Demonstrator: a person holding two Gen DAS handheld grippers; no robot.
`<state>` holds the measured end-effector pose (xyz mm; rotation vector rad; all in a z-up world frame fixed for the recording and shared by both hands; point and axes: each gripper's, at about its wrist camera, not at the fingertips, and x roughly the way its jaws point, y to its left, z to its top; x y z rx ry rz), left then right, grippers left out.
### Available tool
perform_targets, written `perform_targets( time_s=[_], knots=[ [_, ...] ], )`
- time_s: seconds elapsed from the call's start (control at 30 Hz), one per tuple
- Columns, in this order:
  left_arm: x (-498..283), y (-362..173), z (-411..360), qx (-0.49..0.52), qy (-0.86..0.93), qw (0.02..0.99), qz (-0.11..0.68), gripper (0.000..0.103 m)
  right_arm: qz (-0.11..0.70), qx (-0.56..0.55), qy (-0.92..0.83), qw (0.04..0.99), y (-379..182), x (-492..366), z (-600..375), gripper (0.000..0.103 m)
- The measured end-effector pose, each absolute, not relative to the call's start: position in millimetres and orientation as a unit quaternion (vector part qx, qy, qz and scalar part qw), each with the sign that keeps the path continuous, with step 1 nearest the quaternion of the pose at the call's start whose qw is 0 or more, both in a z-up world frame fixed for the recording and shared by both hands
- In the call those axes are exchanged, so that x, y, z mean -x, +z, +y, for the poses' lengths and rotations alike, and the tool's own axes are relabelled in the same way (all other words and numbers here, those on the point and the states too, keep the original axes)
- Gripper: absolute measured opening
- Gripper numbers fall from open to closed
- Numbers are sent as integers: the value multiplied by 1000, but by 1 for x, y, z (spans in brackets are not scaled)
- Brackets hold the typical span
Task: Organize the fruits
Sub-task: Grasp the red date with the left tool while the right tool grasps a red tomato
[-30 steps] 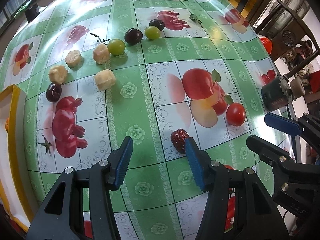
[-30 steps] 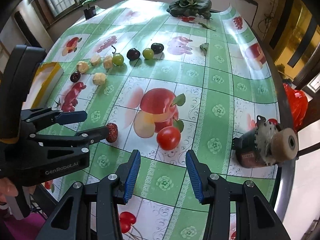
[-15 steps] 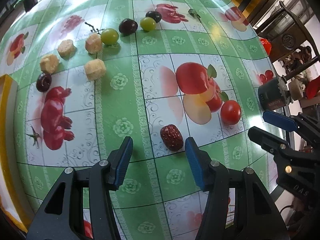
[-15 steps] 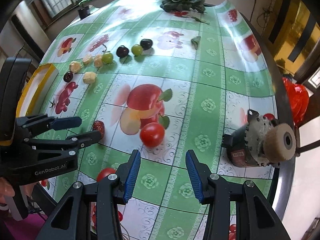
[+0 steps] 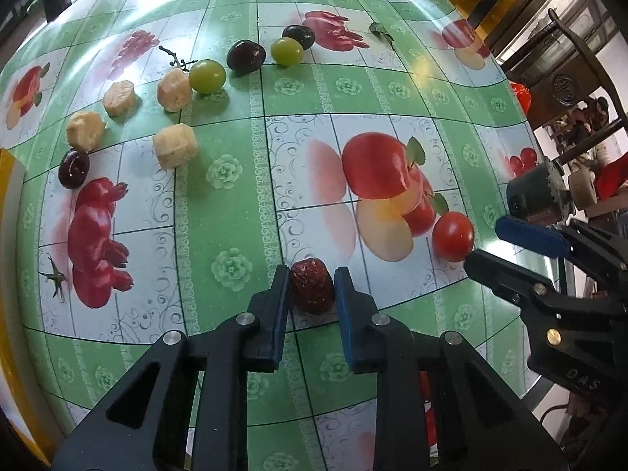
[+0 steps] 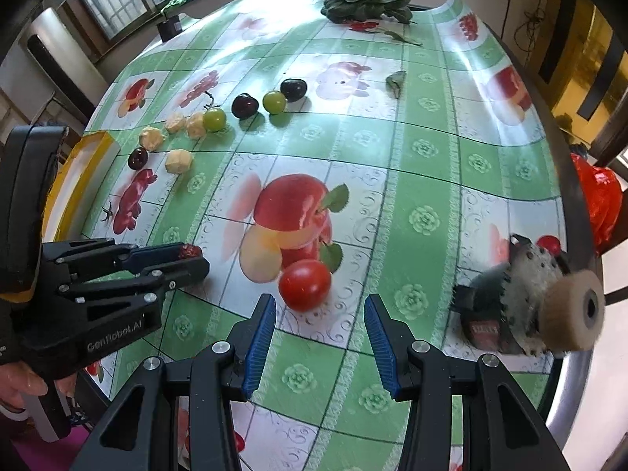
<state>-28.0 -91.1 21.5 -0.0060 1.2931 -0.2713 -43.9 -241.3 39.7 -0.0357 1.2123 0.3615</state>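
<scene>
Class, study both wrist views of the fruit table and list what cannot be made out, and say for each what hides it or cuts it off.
- Yellow-rimmed tray, left wrist view: cut off by the left edge; contents unseen.
- Red date, left wrist view: sides covered by the closing left gripper; in the right wrist view only its tip shows.
- Motor-like device, right wrist view: blurred; label unreadable.
- Red object beyond the table edge: partly hidden by the rim.

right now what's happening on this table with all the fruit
A person holds a gripping tool in each hand and is sorting fruit on a green patterned table. The left tool is closing its jaws around a wrinkled red date that lies on the cloth. The right tool hangs open just short of a red tomato. Grapes, dark cherries and pale fruit chunks sit in a loose row farther back.
</scene>
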Motion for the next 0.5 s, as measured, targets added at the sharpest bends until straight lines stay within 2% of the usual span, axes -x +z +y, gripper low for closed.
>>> perform_targets(
  time_s=[0.2, 0.33, 0.5],
  knots=[
    [31, 23, -77, 9, -114, 790, 602, 21, 575, 30, 175, 799, 25, 33, -232, 45],
    [31, 25, -67, 13, -104, 792, 601, 21, 574, 54, 185, 796, 18, 33, -224, 32],
    [32, 31, -52, 21, -93, 798, 595, 22, 569, 93, 196, 793, 27, 34, -206, 32]
  ],
)
